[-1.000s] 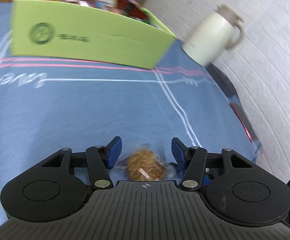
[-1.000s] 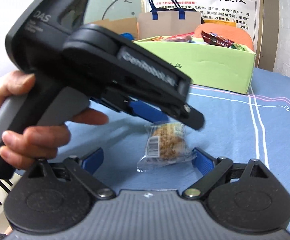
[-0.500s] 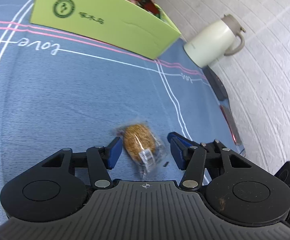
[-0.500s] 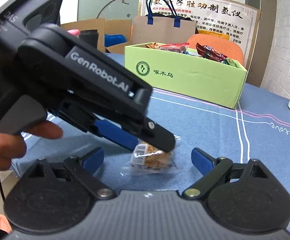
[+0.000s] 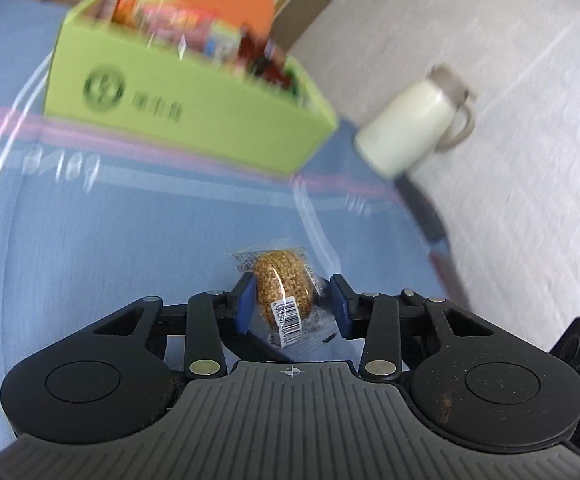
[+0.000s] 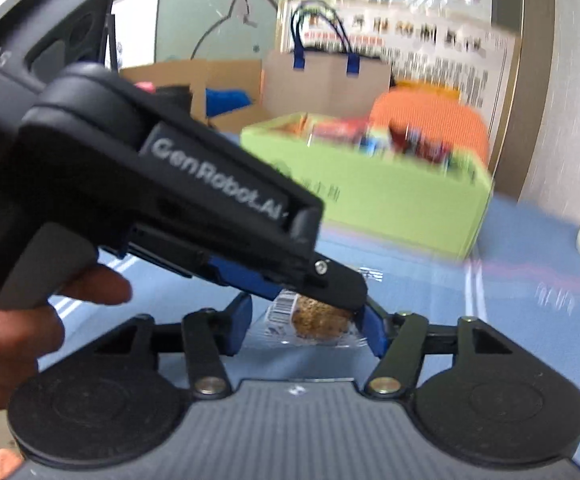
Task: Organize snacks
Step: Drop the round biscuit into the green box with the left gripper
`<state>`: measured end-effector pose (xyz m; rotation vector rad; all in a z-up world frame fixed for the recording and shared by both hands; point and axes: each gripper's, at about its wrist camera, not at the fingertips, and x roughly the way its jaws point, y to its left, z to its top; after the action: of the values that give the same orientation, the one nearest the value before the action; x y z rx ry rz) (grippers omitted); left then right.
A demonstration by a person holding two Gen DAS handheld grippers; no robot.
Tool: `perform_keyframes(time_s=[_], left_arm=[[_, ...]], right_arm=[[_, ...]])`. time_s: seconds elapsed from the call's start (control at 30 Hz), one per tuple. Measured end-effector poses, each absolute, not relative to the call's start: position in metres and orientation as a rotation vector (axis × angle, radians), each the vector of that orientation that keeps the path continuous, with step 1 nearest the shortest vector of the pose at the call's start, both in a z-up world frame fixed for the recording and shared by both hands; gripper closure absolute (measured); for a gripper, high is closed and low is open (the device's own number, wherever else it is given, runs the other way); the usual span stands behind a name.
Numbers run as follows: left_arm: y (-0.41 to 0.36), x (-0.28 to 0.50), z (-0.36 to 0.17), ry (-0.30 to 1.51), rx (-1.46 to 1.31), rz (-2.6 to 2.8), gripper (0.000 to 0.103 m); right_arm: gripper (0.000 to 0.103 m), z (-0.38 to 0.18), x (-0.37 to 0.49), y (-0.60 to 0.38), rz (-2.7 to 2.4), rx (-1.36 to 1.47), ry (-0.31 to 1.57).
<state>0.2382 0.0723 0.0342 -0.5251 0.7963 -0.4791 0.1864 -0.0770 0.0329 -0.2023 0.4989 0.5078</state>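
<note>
Left gripper looks clamped on the wrapped sesame cake, though blur hides contact; right gripper flanks it, unclenched. Next: carry to the far green snack box.

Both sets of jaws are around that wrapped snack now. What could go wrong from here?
1. The left gripper and right gripper both bracket the wrapped snack; they could collide or tug it apart.
2. The clear wrapper looks slick, so it may slip before reaching the green box.

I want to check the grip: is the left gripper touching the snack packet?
Touching. In the left wrist view, the left gripper has both blue pads pressed against the snack packet.
</note>
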Motion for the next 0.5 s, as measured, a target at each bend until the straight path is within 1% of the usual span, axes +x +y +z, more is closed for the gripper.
perform_keyframes(time_s=[0.2,0.27,0.37,0.5], left_arm=[[0.100,0.297,0.091,0.651,-0.514,-0.434,0.084],[0.111,0.326,0.108,0.616,-0.488,-0.402,0.084],[0.124,0.373,0.120,0.610,-0.459,-0.338,0.084],[0.140,0.433,0.104,0.661,-0.446,-0.274,0.084]], right_arm=[[0.035,0.077,0.264,-0.049,0.546,-0.250,0.365],[0.034,0.087,0.300,-0.036,0.563,-0.264,0.349],[0.034,0.090,0.358,-0.019,0.590,-0.252,0.379],[0.034,0.073,0.422,-0.002,0.626,-0.232,0.489]])
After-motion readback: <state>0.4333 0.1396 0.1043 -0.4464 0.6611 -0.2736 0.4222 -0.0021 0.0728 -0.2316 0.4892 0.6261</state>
